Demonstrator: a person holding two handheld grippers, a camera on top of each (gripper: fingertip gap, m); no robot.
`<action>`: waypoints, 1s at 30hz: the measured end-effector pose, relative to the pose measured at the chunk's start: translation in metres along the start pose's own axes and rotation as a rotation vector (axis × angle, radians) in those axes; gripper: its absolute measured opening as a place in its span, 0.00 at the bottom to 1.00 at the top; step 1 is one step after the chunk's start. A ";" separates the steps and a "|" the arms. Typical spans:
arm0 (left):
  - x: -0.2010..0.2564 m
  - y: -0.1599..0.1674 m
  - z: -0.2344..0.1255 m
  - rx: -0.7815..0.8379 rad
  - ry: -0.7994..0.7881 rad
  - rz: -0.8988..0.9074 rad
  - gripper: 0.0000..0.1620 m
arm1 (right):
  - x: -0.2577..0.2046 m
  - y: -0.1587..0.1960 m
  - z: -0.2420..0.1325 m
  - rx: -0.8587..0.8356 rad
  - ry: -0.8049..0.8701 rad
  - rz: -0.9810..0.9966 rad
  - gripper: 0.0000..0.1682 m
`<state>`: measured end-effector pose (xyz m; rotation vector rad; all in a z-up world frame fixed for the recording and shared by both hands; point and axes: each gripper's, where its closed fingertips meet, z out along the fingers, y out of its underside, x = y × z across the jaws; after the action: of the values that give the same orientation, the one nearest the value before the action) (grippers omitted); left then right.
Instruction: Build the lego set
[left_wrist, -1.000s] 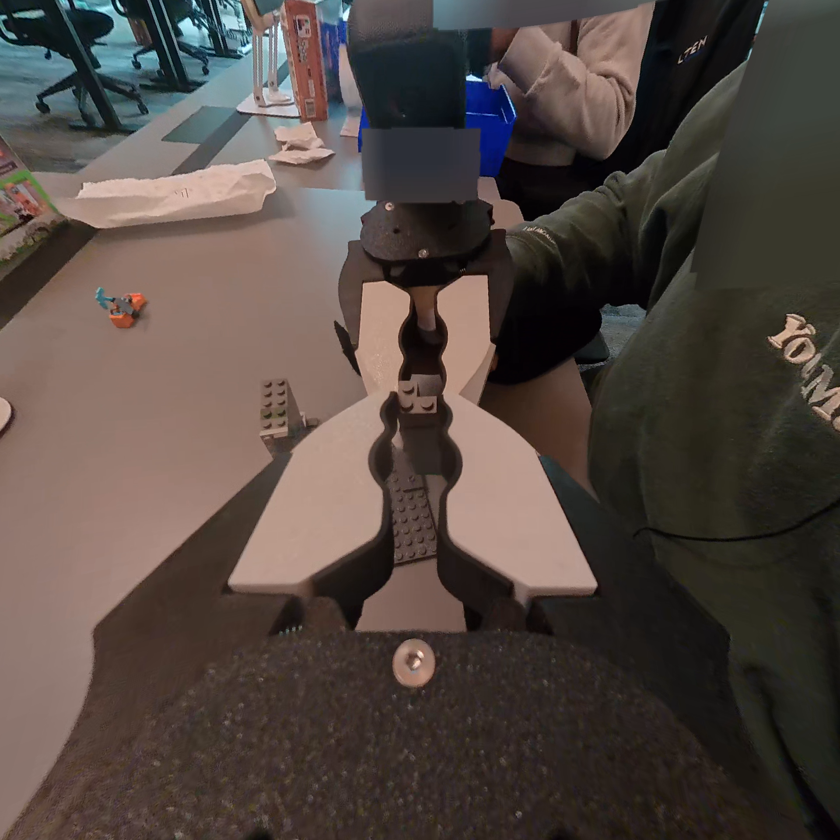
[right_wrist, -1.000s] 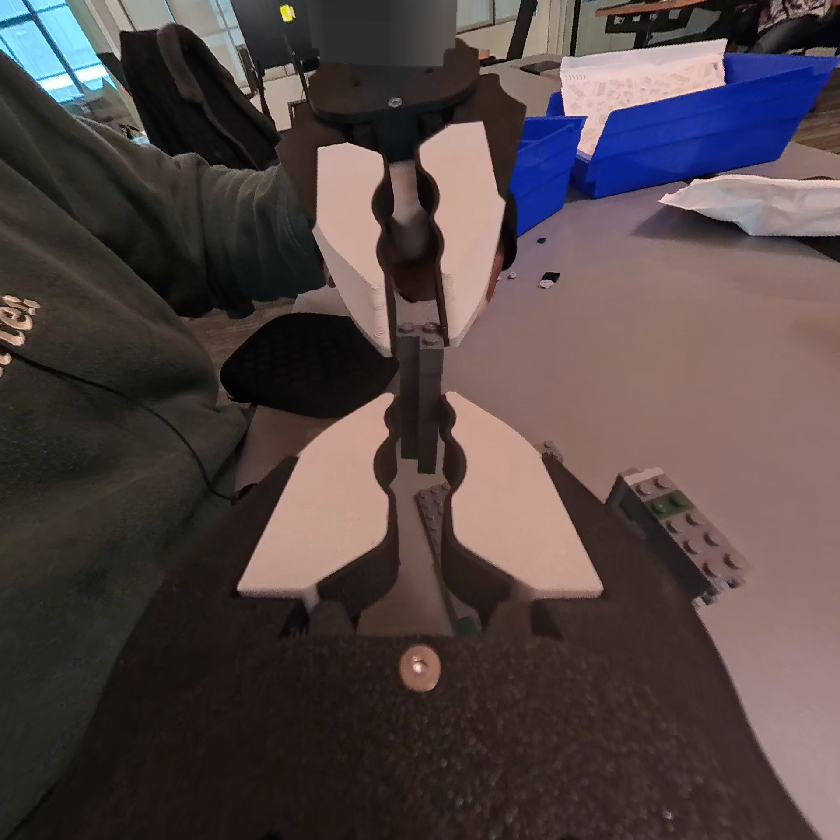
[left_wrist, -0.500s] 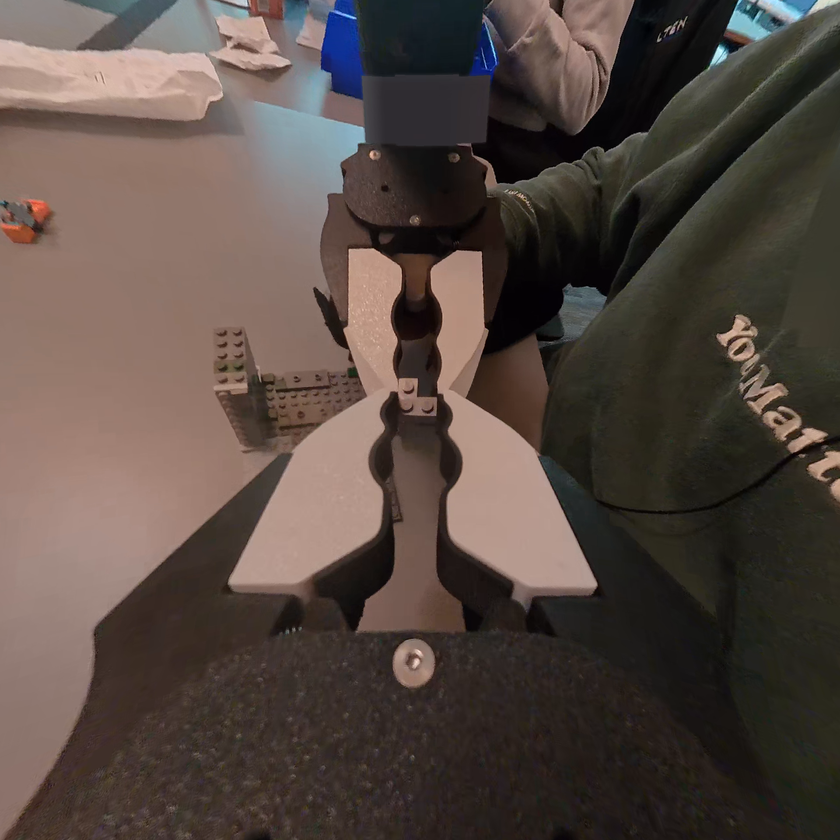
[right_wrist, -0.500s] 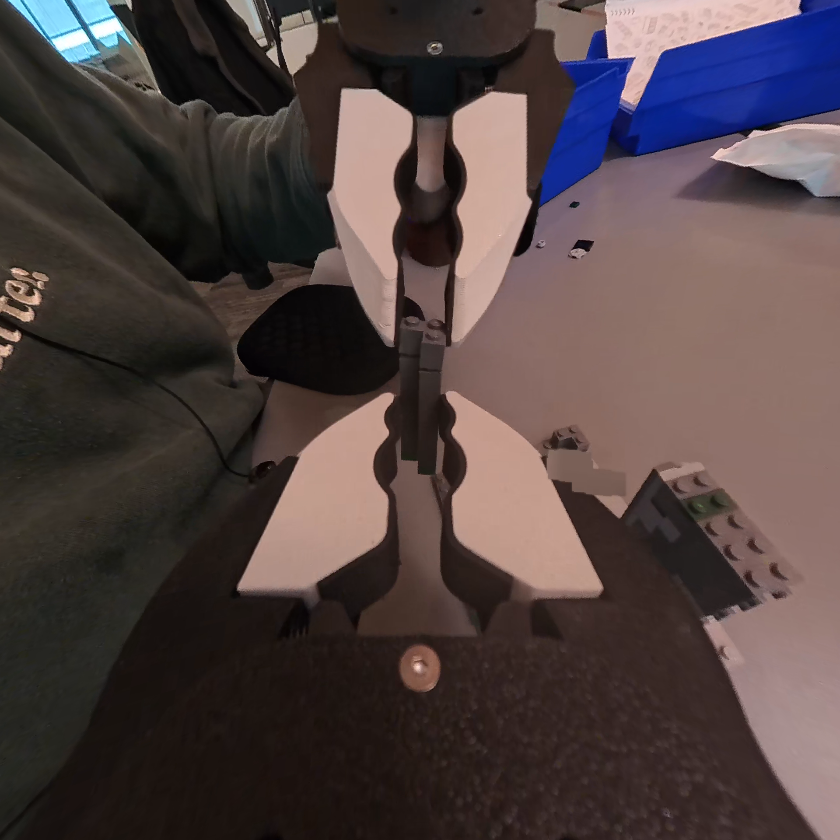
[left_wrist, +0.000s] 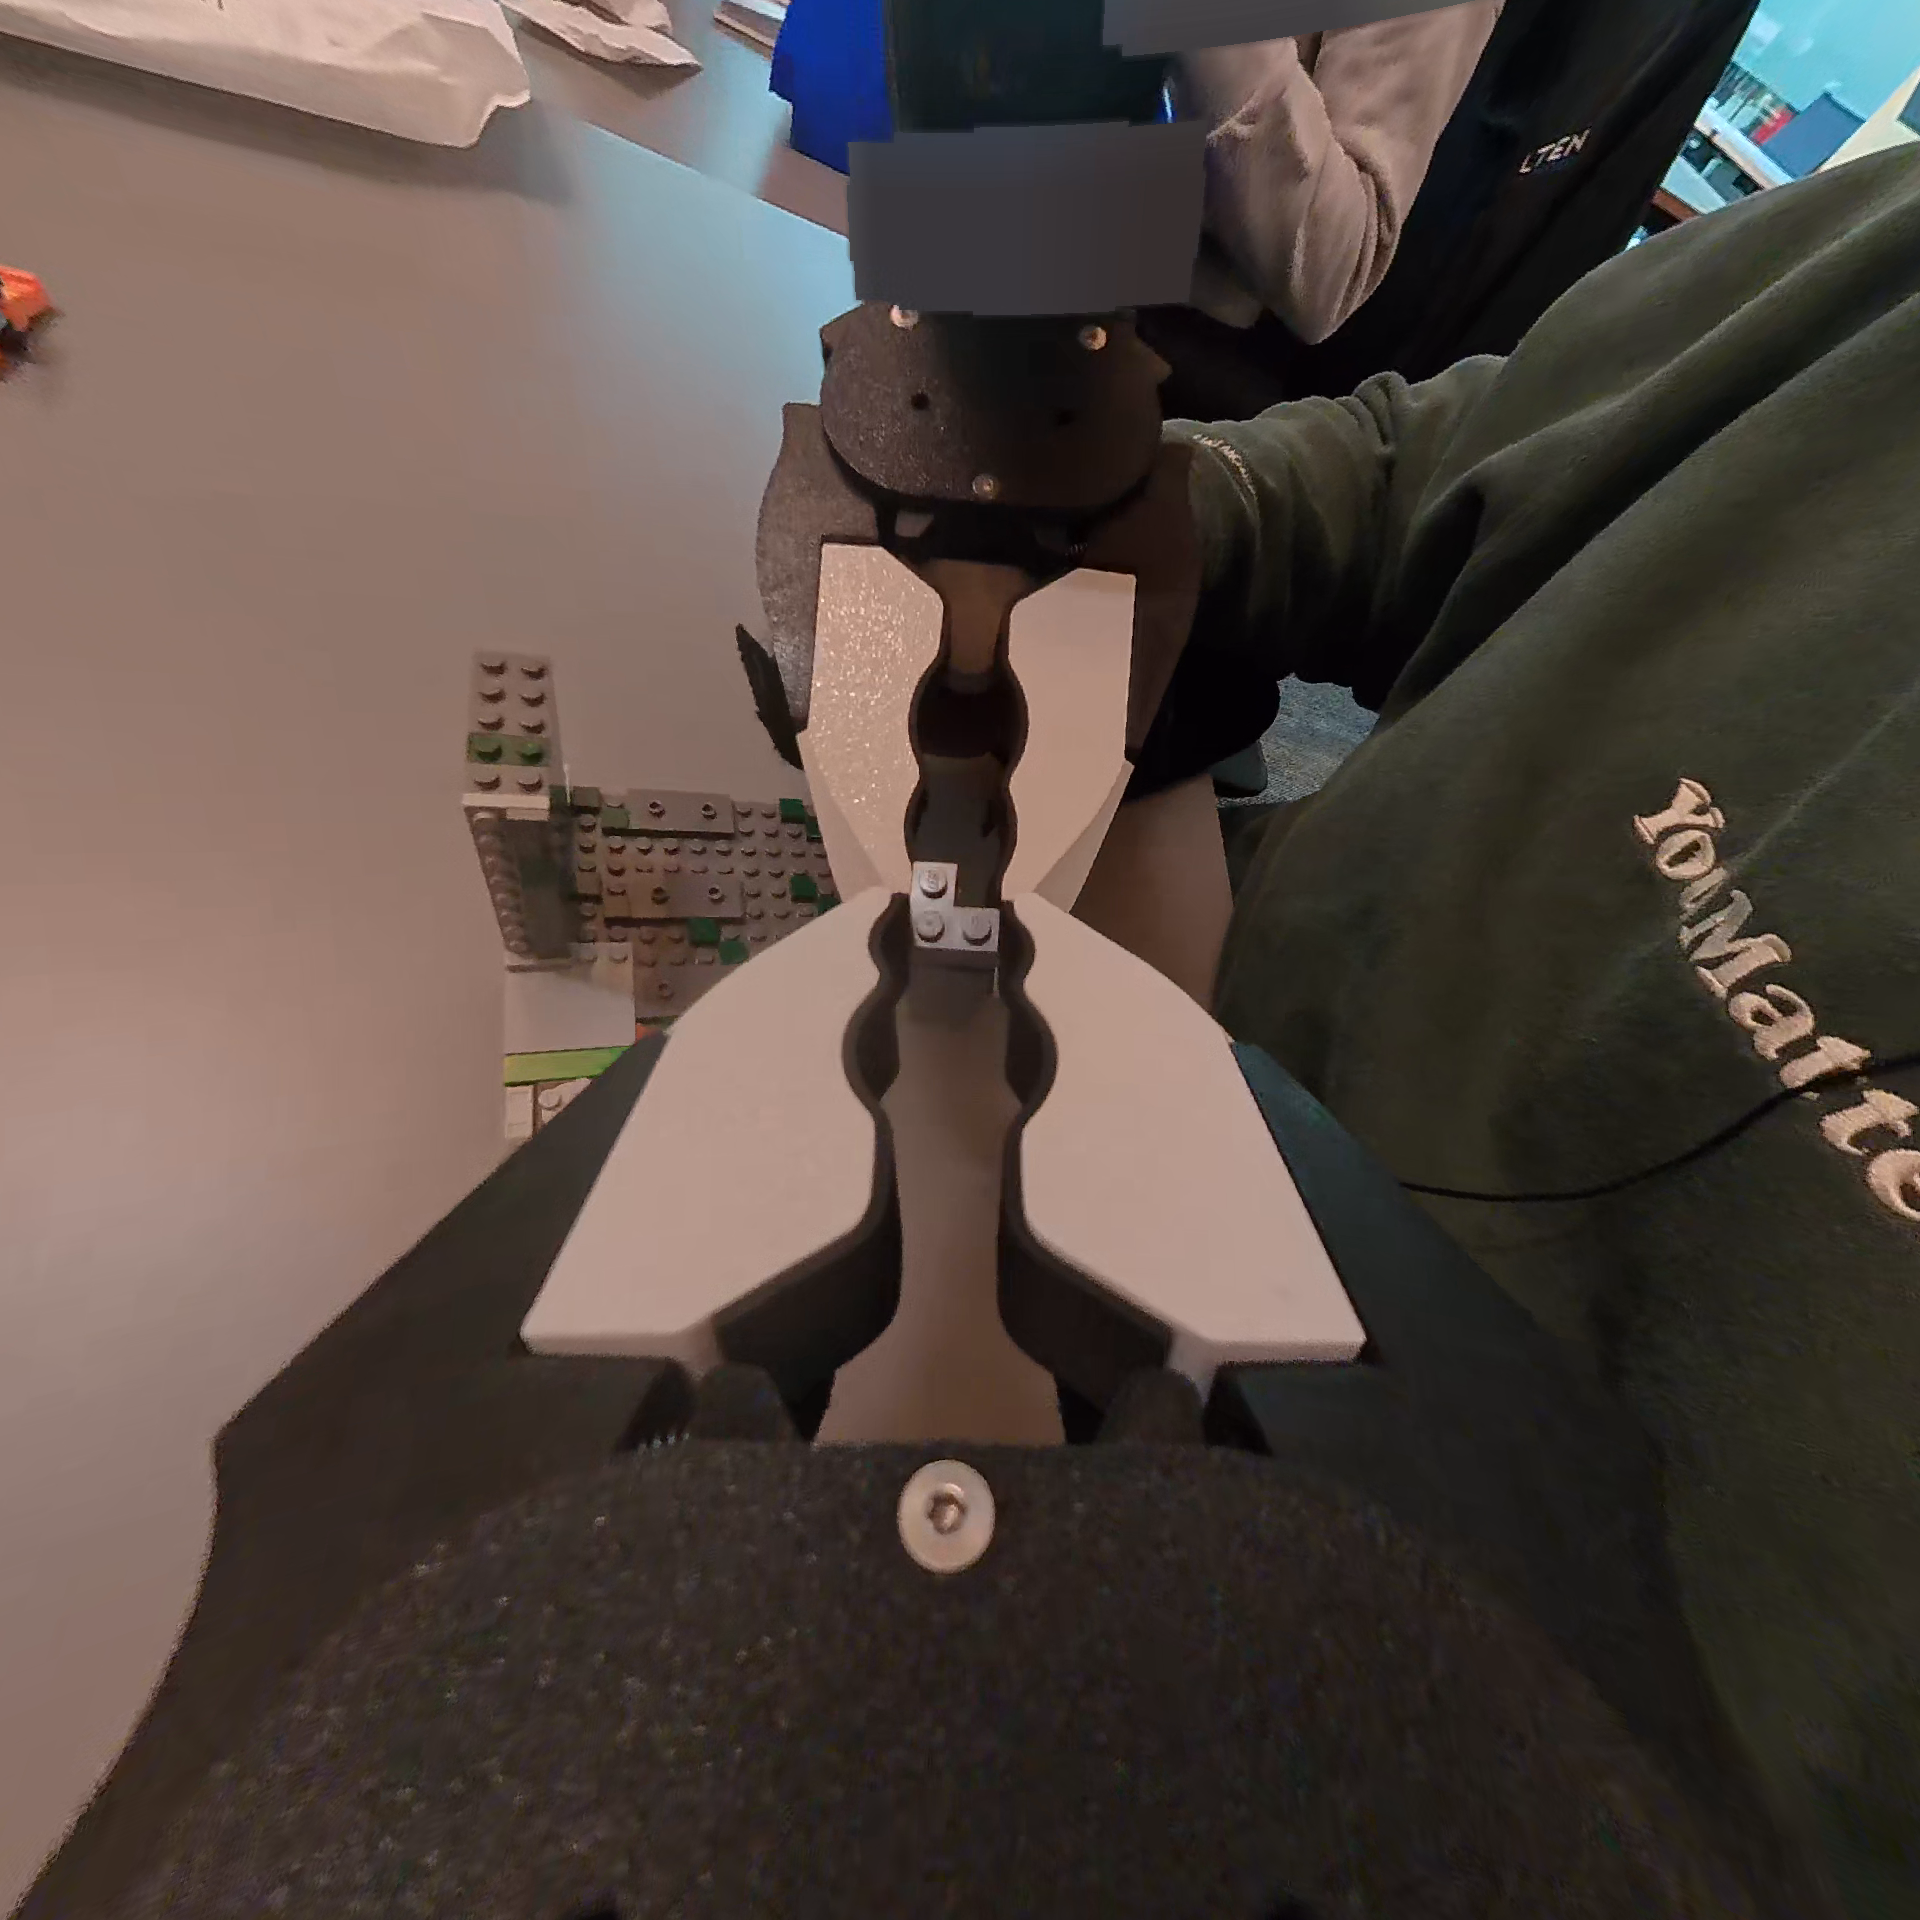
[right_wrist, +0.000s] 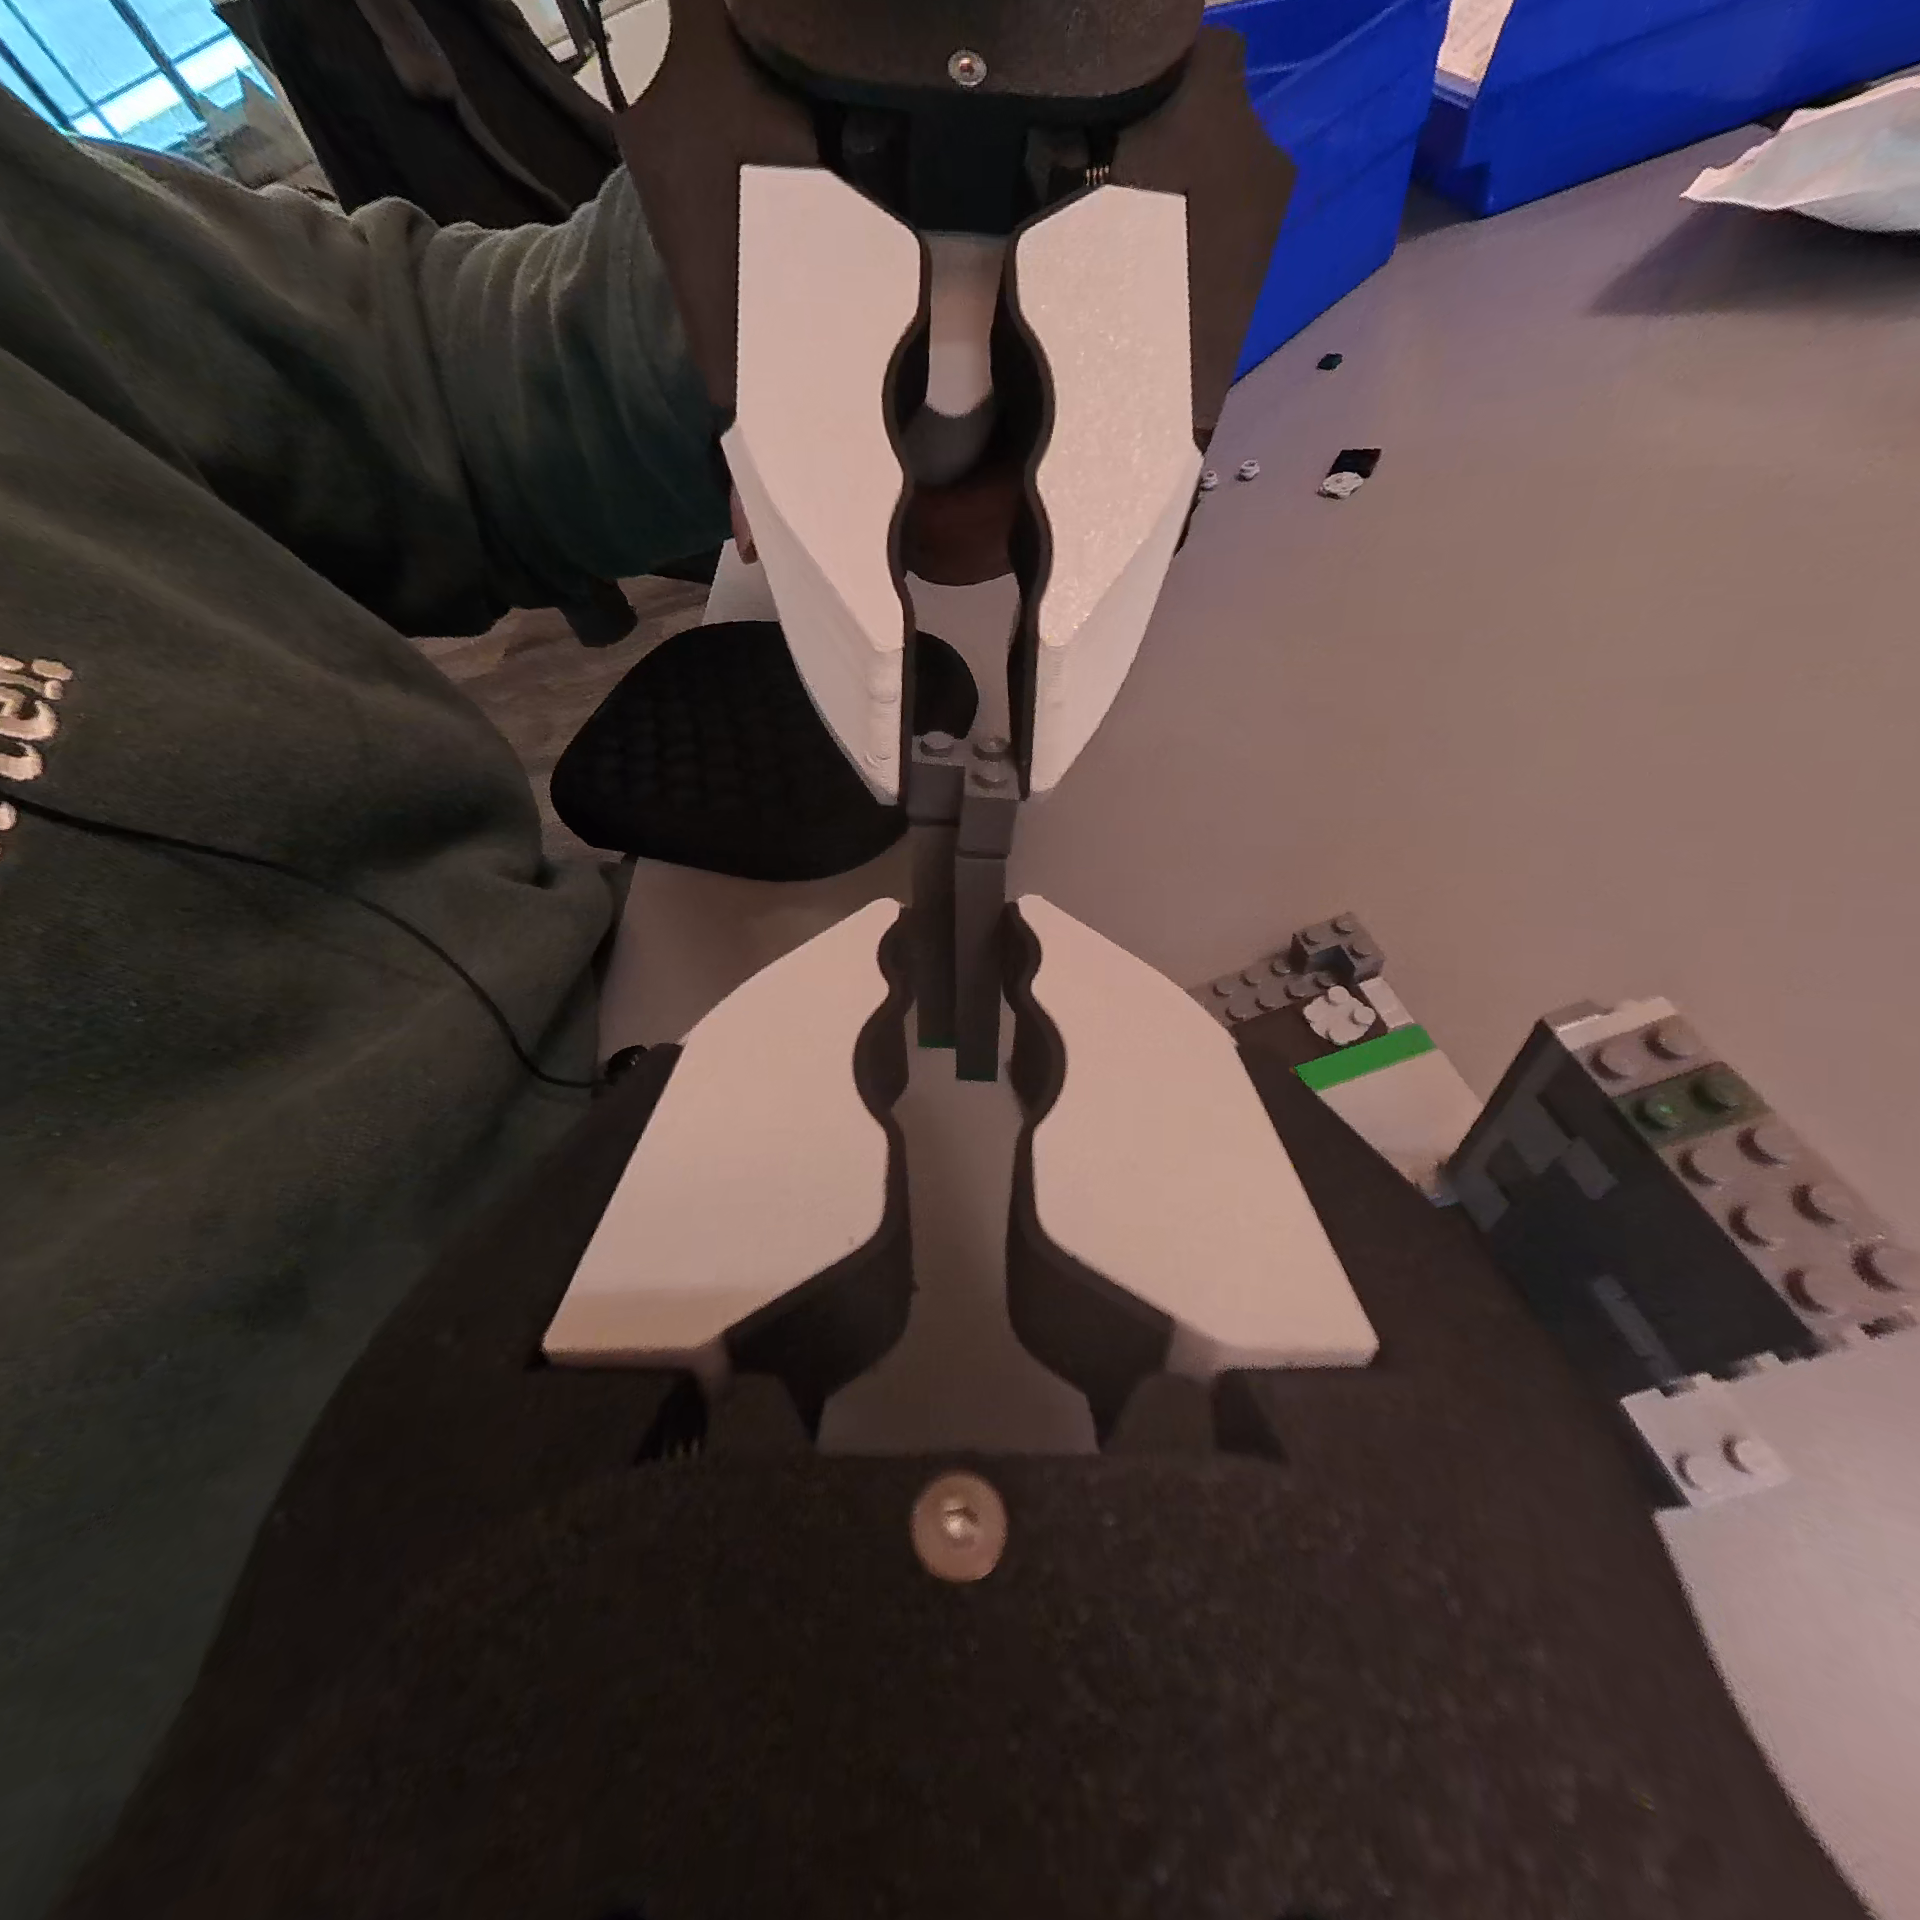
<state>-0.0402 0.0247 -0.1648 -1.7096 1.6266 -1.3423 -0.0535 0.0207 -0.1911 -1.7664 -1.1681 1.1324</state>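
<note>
Grey table (left_wrist: 312, 520), lego wall (left_wrist: 665, 883) now nearer, tongs (left_wrist: 951, 925) still clamped

A grey table (left_wrist: 312, 499) carries a grey-green lego build (left_wrist: 665, 883), white paper (left_wrist: 312, 62) and blue bins (right_wrist: 1621, 114).

Grey brick stack (right_wrist: 961, 914) between jaws, seemingly.

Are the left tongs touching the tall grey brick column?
Touching. Right wrist view: the left tongs pinch the tall grey brick column at its studded top.
</note>
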 end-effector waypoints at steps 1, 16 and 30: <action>-0.001 0.000 0.000 -0.001 -0.001 -0.008 0.10 | 0.001 0.000 0.000 0.000 0.008 -0.003 0.09; 0.004 0.022 0.003 -0.204 -0.009 0.027 0.10 | -0.005 0.013 0.011 -0.110 0.029 -0.041 0.09; 0.010 0.045 0.010 -0.442 -0.042 0.105 0.11 | -0.012 0.031 0.023 -0.226 0.034 -0.082 0.08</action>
<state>-0.0567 0.0028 -0.2028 -1.8395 2.0695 -0.9369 -0.0673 0.0018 -0.2239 -1.8794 -1.3793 0.9490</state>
